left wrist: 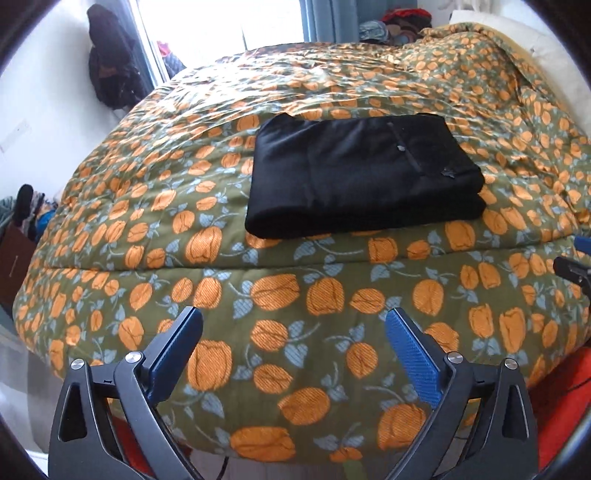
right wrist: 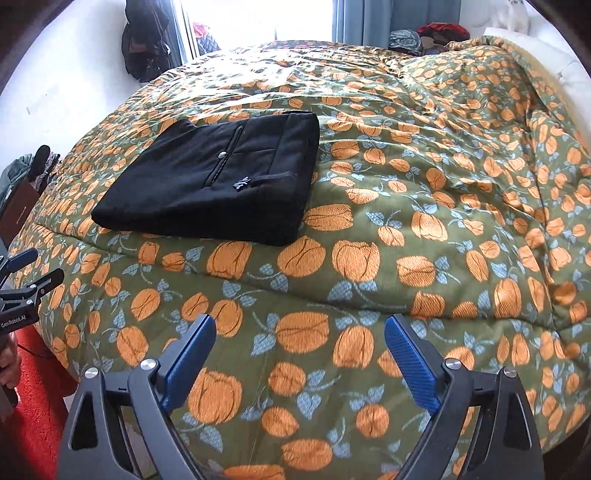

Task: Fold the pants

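Black pants (left wrist: 364,173) lie folded into a flat rectangle on the bed, with a pocket seam and a small grey emblem facing up; in the right wrist view the pants (right wrist: 218,184) sit at the upper left. My left gripper (left wrist: 293,325) is open near the bed's front edge, well short of the pants, with nothing between its blue pads. My right gripper (right wrist: 301,332) is open too, over the quilt to the right of the pants, empty. The right gripper's tip (left wrist: 576,266) shows at the left view's right edge, and the left gripper (right wrist: 26,280) shows at the right view's left edge.
A green quilt (left wrist: 314,295) with orange flowers covers the bed. Dark clothes (left wrist: 110,62) hang on the white wall at the back left. A bright window (right wrist: 258,18) and a pile of clothes (right wrist: 424,37) lie behind the bed. A red rug (right wrist: 33,406) is on the floor.
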Motion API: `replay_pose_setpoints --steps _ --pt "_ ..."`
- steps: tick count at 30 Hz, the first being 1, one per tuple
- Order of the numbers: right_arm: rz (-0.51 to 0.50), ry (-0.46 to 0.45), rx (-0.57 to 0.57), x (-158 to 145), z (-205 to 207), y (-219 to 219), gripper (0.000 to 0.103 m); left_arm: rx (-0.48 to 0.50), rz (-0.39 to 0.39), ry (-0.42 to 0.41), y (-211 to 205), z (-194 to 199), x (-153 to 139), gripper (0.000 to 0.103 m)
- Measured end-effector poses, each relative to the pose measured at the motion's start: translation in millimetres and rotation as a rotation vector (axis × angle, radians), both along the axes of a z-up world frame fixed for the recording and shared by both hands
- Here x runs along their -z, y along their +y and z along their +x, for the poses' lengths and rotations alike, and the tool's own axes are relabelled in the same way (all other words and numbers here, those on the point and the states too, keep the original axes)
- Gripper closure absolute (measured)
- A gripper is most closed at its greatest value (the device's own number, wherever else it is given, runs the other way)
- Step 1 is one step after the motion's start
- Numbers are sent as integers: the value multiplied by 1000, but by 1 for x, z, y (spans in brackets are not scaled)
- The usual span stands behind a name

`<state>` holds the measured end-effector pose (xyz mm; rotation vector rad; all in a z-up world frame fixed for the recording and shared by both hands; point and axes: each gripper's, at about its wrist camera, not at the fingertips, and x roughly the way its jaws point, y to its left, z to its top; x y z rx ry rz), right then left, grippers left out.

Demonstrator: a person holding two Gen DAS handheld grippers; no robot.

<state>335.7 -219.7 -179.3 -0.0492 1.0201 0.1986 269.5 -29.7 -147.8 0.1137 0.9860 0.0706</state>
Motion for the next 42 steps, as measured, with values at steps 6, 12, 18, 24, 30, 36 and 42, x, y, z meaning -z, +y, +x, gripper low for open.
replay_pose_setpoints --steps 6,12,18,24,30,36,42 --pt "-1 -7 -1 -20 -43 29 6 -18 110 -1 -11 -15 -19 3" --pt "-36 -9 -12 -28 -58 48 1 -68 -4 53 3 -24 -25 3" --pt "-30 -28 -29 -42 -64 58 1 -90 -46 87 10 -27 -26 3" --pt "-22 -47 -49 -54 -67 70 1 -106 -50 86 18 -29 -32 3" --pt "-22 -44 -51 -57 -68 74 1 -89 -37 99 16 -31 -32 3" --pt "-25 -35 -49 -60 -67 76 1 -67 -41 97 12 -31 -36 3" --pt "-33 -14 -51 -57 -66 75 1 -64 -42 93 11 -32 -37 3"
